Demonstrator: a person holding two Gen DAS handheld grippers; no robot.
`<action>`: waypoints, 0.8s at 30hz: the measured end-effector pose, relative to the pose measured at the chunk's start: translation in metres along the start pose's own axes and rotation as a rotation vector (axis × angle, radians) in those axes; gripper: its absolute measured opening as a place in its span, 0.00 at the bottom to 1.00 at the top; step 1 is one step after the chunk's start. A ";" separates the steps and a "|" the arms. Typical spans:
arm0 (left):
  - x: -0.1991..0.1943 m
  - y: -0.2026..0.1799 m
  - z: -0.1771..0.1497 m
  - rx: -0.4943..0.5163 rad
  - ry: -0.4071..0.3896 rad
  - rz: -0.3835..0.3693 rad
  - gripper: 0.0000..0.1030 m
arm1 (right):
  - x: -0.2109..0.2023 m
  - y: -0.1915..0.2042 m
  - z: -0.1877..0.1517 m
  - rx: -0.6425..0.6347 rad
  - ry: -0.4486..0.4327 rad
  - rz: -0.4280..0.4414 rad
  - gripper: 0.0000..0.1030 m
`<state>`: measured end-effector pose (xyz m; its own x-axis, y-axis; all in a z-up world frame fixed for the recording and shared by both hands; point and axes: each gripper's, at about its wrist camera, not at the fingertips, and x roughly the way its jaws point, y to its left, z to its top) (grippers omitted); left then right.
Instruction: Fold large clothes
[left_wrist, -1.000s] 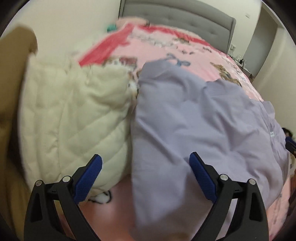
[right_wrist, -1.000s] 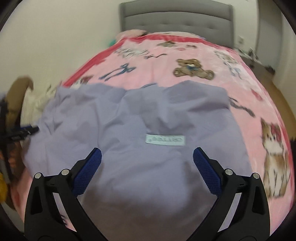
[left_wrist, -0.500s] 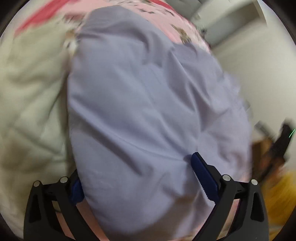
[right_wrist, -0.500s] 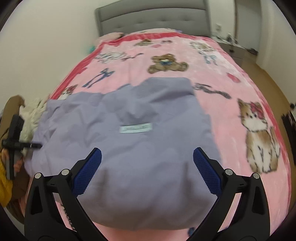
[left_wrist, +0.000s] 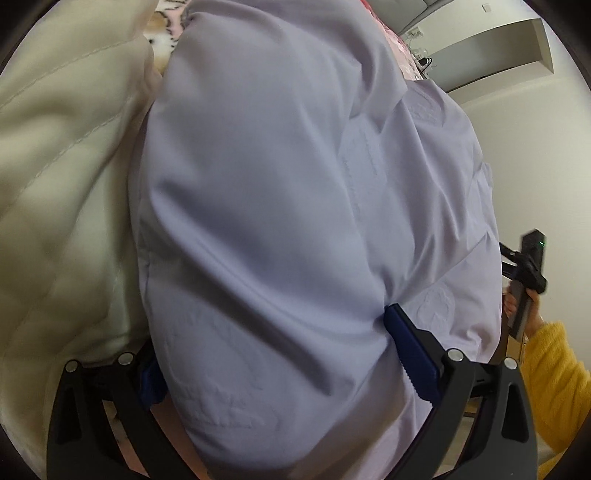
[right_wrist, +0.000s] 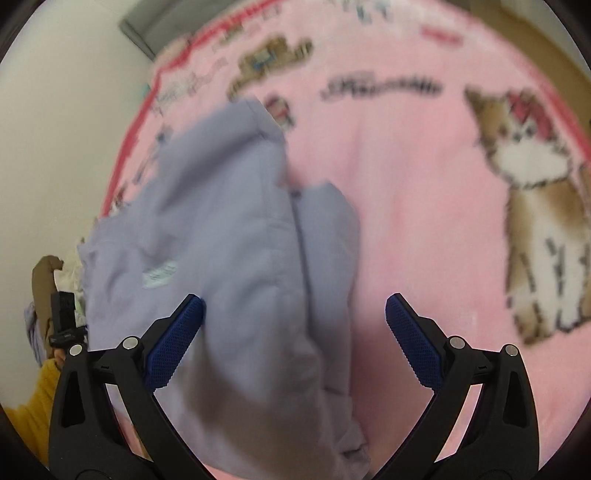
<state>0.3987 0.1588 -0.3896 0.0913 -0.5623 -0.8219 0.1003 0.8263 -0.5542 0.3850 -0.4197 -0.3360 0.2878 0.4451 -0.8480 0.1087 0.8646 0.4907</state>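
Note:
A large lavender garment (left_wrist: 280, 221) lies on a pink printed blanket (right_wrist: 424, 206) on the bed. In the left wrist view it fills the frame, and its near edge lies between the wide-apart fingers of my left gripper (left_wrist: 273, 354), covering the left fingertip. In the right wrist view the garment (right_wrist: 229, 258) lies bunched, with a white label (right_wrist: 159, 274) showing. My right gripper (right_wrist: 293, 332) is open, its jaws wide, with the garment's right part between them. Whether either gripper touches the cloth I cannot tell.
A cream quilted garment (left_wrist: 62, 177) lies left of the lavender one. The person's yellow sleeve (left_wrist: 554, 384) and the other gripper (left_wrist: 524, 266) show at the right. A grey headboard (right_wrist: 136, 29) and white wall lie beyond the bed.
My left gripper has moved down and forward onto the garment's near edge. My right gripper has swung right and lower; the garment now looks bunched toward the left.

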 end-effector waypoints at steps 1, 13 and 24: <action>0.002 0.000 0.002 0.001 0.002 0.001 0.96 | 0.006 -0.001 0.000 -0.003 0.018 0.003 0.92; 0.015 0.008 0.022 -0.045 0.041 0.014 0.96 | 0.055 0.024 -0.007 0.071 0.112 0.096 0.91; -0.008 -0.040 0.009 -0.007 -0.129 0.155 0.25 | 0.012 0.070 -0.028 -0.010 -0.053 -0.035 0.28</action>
<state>0.4029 0.1295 -0.3599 0.2313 -0.4271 -0.8741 0.0685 0.9034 -0.4232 0.3699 -0.3470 -0.3173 0.3341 0.4021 -0.8525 0.1103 0.8816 0.4590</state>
